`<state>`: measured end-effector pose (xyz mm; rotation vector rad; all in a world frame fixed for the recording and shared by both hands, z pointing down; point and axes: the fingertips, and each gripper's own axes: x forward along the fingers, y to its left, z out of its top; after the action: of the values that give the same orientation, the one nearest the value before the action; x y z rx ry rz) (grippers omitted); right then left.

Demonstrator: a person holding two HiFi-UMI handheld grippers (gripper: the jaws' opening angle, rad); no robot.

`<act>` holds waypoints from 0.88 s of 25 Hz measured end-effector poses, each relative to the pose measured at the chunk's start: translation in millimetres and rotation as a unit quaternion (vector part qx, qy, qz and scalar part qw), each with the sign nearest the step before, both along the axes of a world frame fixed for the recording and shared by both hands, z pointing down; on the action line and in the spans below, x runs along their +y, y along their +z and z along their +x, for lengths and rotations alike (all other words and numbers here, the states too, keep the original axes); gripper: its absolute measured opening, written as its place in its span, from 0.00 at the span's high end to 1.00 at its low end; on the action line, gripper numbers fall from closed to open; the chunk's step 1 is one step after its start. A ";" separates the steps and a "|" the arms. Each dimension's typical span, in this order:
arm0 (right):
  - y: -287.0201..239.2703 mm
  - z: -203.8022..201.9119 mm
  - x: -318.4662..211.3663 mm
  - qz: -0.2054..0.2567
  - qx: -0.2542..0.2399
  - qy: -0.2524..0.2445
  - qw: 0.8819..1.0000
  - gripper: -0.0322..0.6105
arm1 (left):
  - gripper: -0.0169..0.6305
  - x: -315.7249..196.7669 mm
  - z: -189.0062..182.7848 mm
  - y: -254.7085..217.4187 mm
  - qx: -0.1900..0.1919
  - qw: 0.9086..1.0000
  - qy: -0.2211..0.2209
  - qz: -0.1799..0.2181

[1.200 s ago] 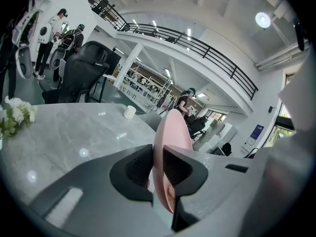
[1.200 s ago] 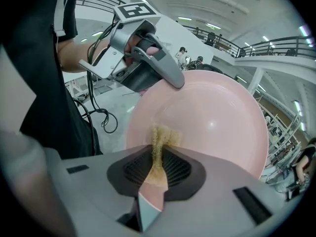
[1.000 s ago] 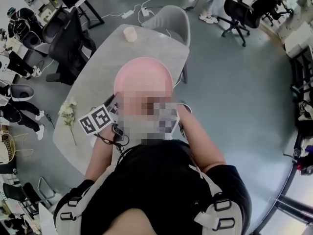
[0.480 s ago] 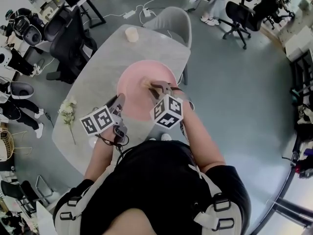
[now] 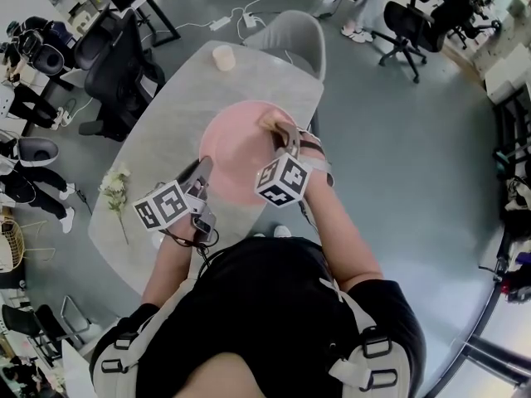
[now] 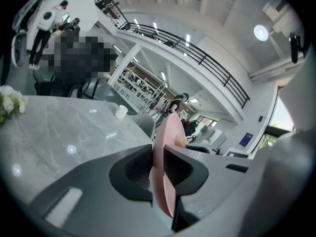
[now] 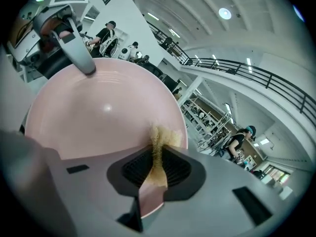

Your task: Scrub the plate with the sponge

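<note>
Mid-scrub: the left gripper [image 6: 158, 168] clamped the plate [image 5: 234, 157] by its near rim, the right gripper [image 7: 155, 170] pinched the sponge [image 7: 161, 138] at the plate's far-right rim, next likely needing a firm sweep across its face.

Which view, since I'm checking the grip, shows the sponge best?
The right gripper view: the sponge sits dead centre, pinched between the jaws of the right hand-held gripper, in front of the plate. The head view shows only a small tan tip beside that gripper; the left gripper view, a sliver past the plate's edge.
</note>
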<state>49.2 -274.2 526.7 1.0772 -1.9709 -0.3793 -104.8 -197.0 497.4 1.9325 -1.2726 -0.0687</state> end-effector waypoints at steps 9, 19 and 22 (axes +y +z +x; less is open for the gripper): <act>10.7 -32.6 28.3 -0.087 -0.061 -0.089 0.990 0.86 | 0.89 -6.0 -19.1 -3.9 -0.008 0.999 -0.041 0.010; 40.5 -67.9 83.8 -0.193 -0.053 -0.200 0.959 0.86 | 0.89 -10.1 -46.1 5.2 0.020 0.993 -0.114 -0.020; 44.4 -72.4 91.6 -0.204 -0.045 -0.216 0.954 0.86 | 0.89 -10.9 -50.2 8.8 0.031 0.992 -0.122 -0.031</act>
<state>-23.2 -182.6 571.2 0.4058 -2.2367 -0.1387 -155.0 -207.9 506.2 1.7003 -1.4462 -0.2096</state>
